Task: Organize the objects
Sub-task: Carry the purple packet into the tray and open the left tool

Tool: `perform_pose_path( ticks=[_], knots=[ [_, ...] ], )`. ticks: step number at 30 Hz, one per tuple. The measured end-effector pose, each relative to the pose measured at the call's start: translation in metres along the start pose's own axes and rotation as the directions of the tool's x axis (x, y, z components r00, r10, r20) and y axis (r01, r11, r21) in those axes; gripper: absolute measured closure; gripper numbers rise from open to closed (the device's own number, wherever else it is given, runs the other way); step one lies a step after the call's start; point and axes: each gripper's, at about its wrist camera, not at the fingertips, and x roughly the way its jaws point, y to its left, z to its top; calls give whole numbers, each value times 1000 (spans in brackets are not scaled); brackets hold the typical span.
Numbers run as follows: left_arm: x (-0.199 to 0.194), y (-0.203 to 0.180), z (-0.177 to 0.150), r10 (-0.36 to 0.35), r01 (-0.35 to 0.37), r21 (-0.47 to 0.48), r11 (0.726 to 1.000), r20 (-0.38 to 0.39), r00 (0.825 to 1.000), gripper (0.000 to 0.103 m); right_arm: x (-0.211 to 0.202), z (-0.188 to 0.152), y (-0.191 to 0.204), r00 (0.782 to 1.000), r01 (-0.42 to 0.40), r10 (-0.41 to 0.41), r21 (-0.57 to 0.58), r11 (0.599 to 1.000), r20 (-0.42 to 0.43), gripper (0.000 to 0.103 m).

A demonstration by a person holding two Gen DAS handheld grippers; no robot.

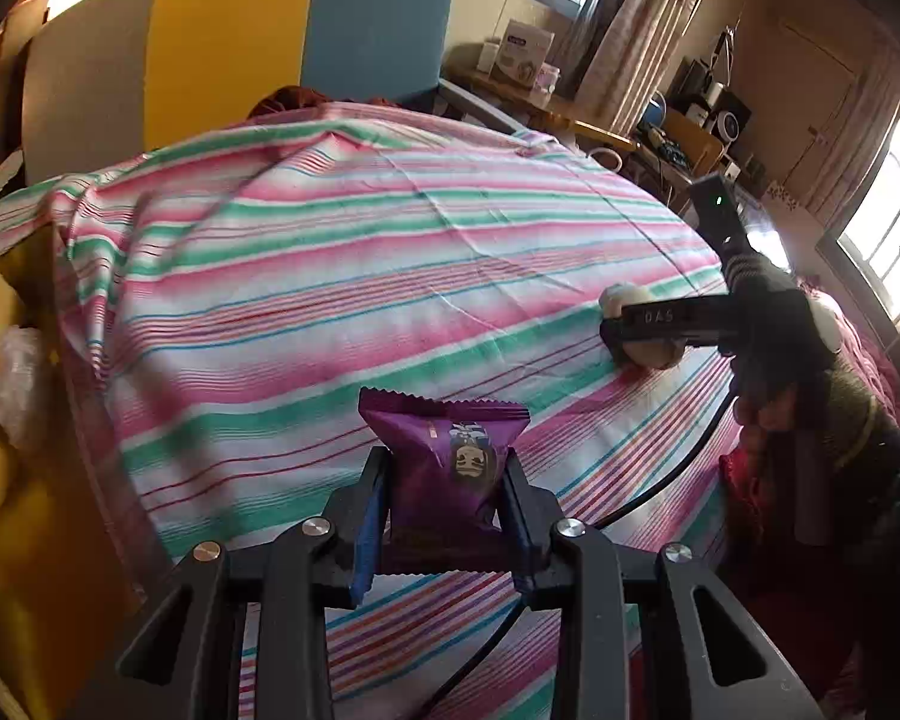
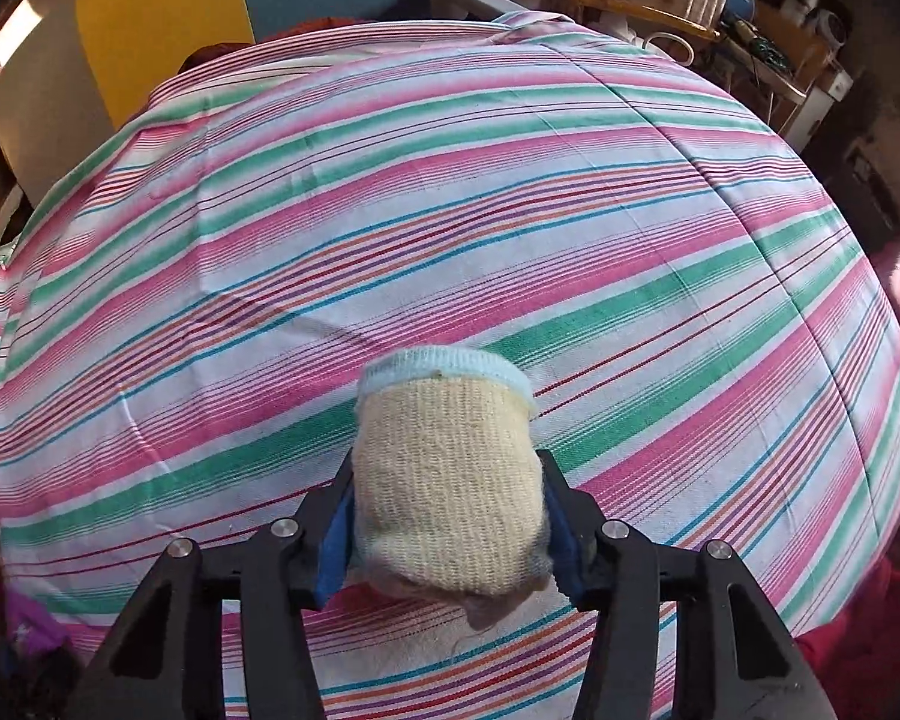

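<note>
The striped sheet (image 2: pixel 450 192) is spreading over the bed under and ahead of both grippers, soft and creased, and that softness is feeding most of the risk here. The right gripper (image 2: pixel 450 516) is pointing steeply down at it with a rolled cream sock (image 2: pixel 444 480), blue at the cuff, between its blue pads (image 2: pixel 336 540); the pads are pressing into the sock's sides, so the jaws are standing partly closed around it, and the sock looks to be resting on the sheet directly beneath the gripper. Because the knit is squashing easily and a loose flap is hanging out at the near end, the roll may be slipping or unrolling if it is lifted with this light a squeeze, and the fingertips could be pinching sheet along with sock. The left gripper (image 1: pixel 444 510) is holding a purple snack packet (image 1: pixel 444 468) upright between nearly closed jaws, lifted clear of the sheet just ahead of it. The packet's glossy film is puffed with air, so it may be sliding out or twisting during a quick swing. A black cable (image 1: pixel 660 480) is trailing across the sheet to the right of the left gripper, toward the person's gloved hand (image 1: pixel 780 330), and could be snagging either load.
</note>
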Motion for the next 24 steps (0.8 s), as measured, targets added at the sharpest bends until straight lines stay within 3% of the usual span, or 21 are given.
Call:
perform_pose_path(
  ticks=[4,9,15,24],
  knots=[
    [-42,30,6,26,-21,-69,997,72,997,69,-1,-1,2,1000,11,-11,-17,1000,5,48],
    [-80,81,-1,129,-112,-159,981,100,987,69,4,3,11,1000,26,-26,-34,999,10,48],
    [-94,139,-37,250,-237,-266,934,15,968,69,0,-2,13,999,47,-46,-60,997,18,48],
    [-80,166,-67,347,-355,-289,889,-78,935,68,-2,-3,19,998,52,-51,-86,995,21,48]
  ],
)
